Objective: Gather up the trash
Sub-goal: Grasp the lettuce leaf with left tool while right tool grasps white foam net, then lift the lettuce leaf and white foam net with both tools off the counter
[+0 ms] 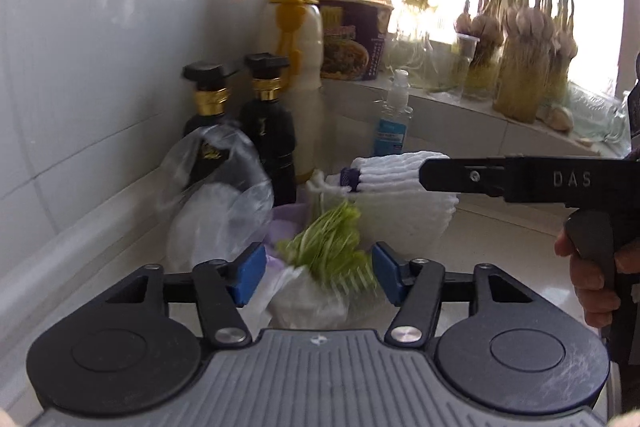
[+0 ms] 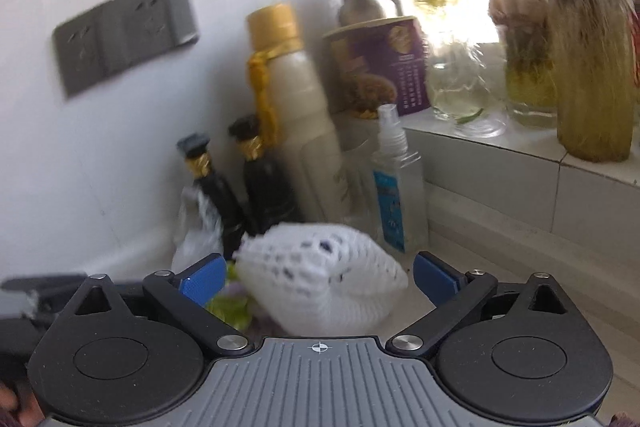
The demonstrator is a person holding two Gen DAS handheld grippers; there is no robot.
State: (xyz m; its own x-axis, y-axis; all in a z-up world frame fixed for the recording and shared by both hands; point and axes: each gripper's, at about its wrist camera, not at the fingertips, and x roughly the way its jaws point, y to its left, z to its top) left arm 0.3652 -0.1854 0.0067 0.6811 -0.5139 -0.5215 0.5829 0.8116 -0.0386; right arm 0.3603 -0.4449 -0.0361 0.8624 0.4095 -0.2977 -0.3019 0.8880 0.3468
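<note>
A white foam net sleeve lies on the counter by a pile of green vegetable scraps on white and lilac plastic. My left gripper is open, its blue pads either side of the scraps. My right gripper is open around the foam net; in the left wrist view it reaches in from the right, one blue pad showing at the net's left end. A crumpled clear plastic bag lies against the dark bottles.
Two dark bottles, a cream bottle with a yellow cap, a small spray bottle and a purple noodle cup crowd the tiled corner. Jars of sprouting garlic line the window ledge. Wall sockets are at upper left.
</note>
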